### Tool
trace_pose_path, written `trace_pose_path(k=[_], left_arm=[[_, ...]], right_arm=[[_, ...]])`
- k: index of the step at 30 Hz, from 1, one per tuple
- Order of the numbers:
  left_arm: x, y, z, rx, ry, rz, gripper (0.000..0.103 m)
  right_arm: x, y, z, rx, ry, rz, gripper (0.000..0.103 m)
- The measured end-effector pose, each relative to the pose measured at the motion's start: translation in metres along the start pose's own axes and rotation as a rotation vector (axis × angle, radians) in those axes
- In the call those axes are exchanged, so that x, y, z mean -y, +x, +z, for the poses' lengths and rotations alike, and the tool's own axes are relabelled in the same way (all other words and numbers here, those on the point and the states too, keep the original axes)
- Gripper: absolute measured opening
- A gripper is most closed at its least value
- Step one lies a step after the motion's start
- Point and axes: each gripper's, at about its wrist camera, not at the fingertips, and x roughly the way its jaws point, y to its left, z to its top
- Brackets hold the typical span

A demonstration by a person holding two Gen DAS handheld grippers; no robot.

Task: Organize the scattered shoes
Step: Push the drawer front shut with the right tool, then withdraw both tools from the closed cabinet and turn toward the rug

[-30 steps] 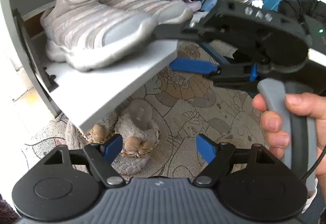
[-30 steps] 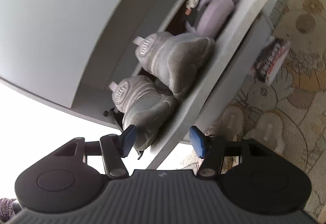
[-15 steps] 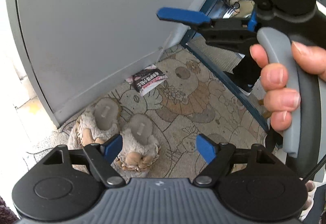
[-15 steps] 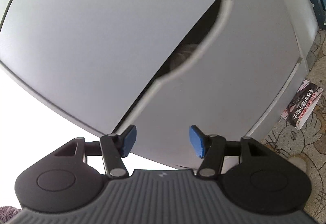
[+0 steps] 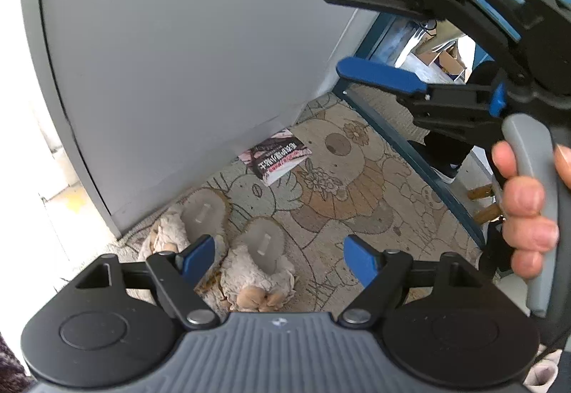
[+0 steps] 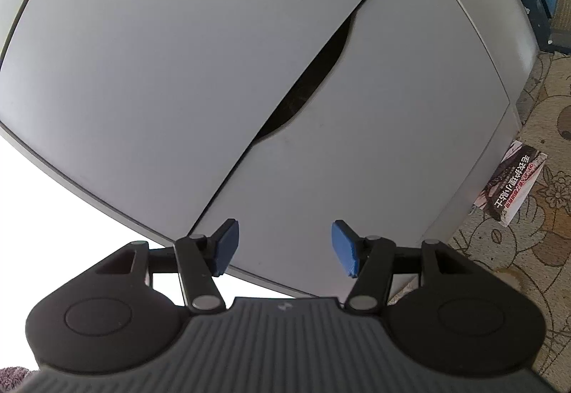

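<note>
The grey flip-down shoe cabinet (image 6: pixel 249 79) has swung shut, hiding the grey sneakers; two fluffy cream slippers (image 5: pixel 228 250) lie on the rug at its foot. Both grippers, left (image 5: pixel 278 259) and right (image 6: pixel 283 248), have their fingers spread, empty.

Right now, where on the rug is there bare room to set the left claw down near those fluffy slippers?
The rug is bare right of the fluffy slippers, across to the blue frame, below the booklet. It is crowded left of that: the slippers sit side by side close to the grey cabinet. The left claw hangs open above them.
</note>
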Motion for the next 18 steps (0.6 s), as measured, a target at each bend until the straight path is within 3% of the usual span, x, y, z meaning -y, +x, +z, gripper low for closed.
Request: trace_pose_path(k=[5, 8, 13, 18], left_arm=[[0.006, -0.006, 0.011, 0.013, 0.018, 0.027, 0.079], [0.009, -0.011, 0.018, 0.021, 0.027, 0.041, 0.080], [0.018, -0.029, 0.045, 0.065, 0.048, 0.050, 0.081], [0.027, -0.054, 0.082, 0.093, 0.071, 0.032, 0.081]], right_arm=[[-0.006, -0.014, 0.008, 0.000, -0.010, -0.045, 0.062], [-0.016, -0.023, 0.017, 0.001, -0.041, -0.084, 0.070], [-0.040, -0.046, 0.038, 0.042, -0.064, -0.191, 0.081], [-0.057, -0.066, 0.065, 0.090, -0.035, -0.265, 0.082]])
